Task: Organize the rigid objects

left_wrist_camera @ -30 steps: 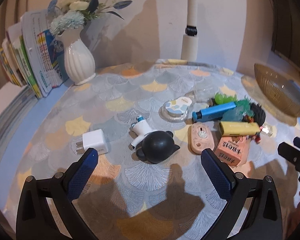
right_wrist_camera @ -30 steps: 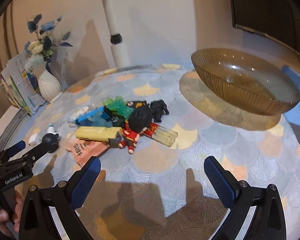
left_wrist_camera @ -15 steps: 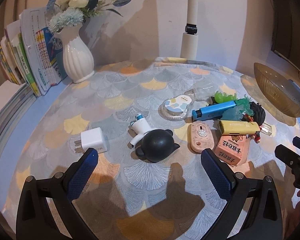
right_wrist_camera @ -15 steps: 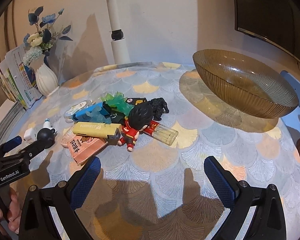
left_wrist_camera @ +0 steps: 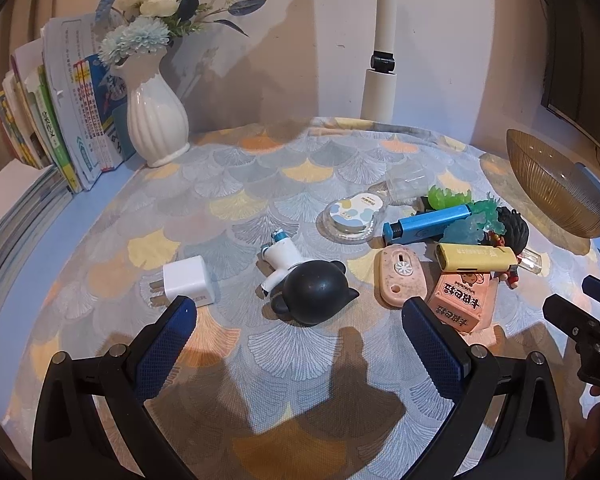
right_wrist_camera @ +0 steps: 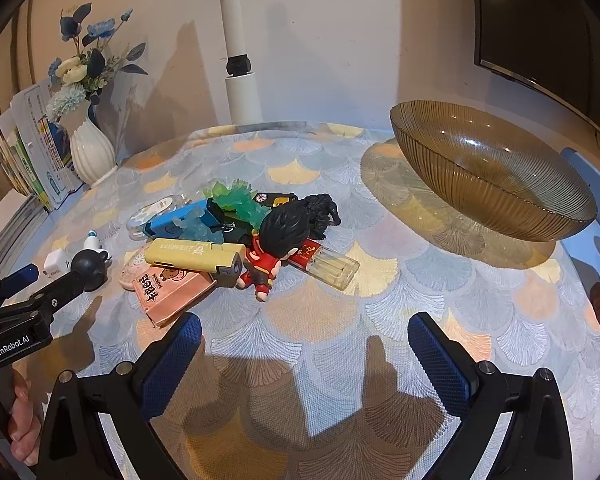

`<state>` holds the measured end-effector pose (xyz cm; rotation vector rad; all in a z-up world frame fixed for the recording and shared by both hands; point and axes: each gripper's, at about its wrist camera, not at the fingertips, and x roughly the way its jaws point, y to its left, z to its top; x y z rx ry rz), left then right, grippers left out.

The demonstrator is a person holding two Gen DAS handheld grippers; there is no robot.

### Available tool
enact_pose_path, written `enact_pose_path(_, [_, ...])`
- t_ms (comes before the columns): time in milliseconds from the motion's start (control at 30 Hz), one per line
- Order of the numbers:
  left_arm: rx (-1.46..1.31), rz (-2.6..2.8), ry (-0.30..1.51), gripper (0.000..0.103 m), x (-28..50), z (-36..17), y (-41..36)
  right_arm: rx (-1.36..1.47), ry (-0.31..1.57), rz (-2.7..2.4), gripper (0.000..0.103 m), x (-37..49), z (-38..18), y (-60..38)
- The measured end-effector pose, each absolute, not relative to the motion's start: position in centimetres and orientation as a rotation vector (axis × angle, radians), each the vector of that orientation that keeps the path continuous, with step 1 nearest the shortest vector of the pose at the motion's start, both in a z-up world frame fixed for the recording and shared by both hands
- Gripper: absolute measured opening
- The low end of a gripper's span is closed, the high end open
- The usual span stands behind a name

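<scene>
Left wrist view: left gripper [left_wrist_camera: 298,322] hangs wide apart over the patterned tablecloth [left_wrist_camera: 260,184], nothing between its blue pads. Just ahead lies the black round toy [left_wrist_camera: 314,294], matte, domed, small ears; looks light and hard, best pinched across the dome's sides since the top would slip. Touching it at the back, a white-and-blue plastic figure [left_wrist_camera: 280,260]. White charger cube [left_wrist_camera: 188,282] sits left, prongs outward, flat smooth faces, easy squeeze. Pink oval gadget [left_wrist_camera: 400,276] and pink printed carton [left_wrist_camera: 462,300] lie right; the carton may dent if squeezed hard. Vase [left_wrist_camera: 156,120] and books [left_wrist_camera: 60,112] stand at the back left.

Right wrist view: right gripper [right_wrist_camera: 304,354] also spread, empty, above bare cloth. The pile lies ahead to the left: yellow lighter [right_wrist_camera: 196,258] on the carton, red-suited figurine [right_wrist_camera: 276,248] with glossy black hair, clear-ended tube [right_wrist_camera: 328,264] probably slippery, blue lighter [right_wrist_camera: 180,220], soft-looking green frilly pieces [right_wrist_camera: 236,200]. Ribbed amber glass bowl [right_wrist_camera: 496,176] sits well apart on the right, empty, fragile; likely the drop spot.
</scene>
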<state>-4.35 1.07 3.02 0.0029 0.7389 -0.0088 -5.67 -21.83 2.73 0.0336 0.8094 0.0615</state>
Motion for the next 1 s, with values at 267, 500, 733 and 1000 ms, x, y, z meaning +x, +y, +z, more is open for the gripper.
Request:
enact_pose_path(267, [0.010, -0.012, 0.747, 0.102, -4.19, 2.89, 0.85, 0.042, 0.806, 0.062, 0.103, -5.70, 2.76, -21.86])
enact_pose_path(500, [0.015, -0.003, 0.766, 0.102, -3.95, 2.64, 0.84, 0.043, 0.805, 0.061, 0.103, -5.81, 2.80, -21.79])
enact_pose_path(733, [0.014, -0.005, 0.759, 0.102, -4.07, 2.75, 0.90, 0.046, 0.803, 0.058, 0.103, -5.88, 2.83, -21.64])
enact_pose_path(1000, [0.014, -0.005, 0.758, 0.102, -4.13, 2.77, 0.88, 0.046, 0.804, 0.058, 0.103, -5.86, 2.81, -21.66])
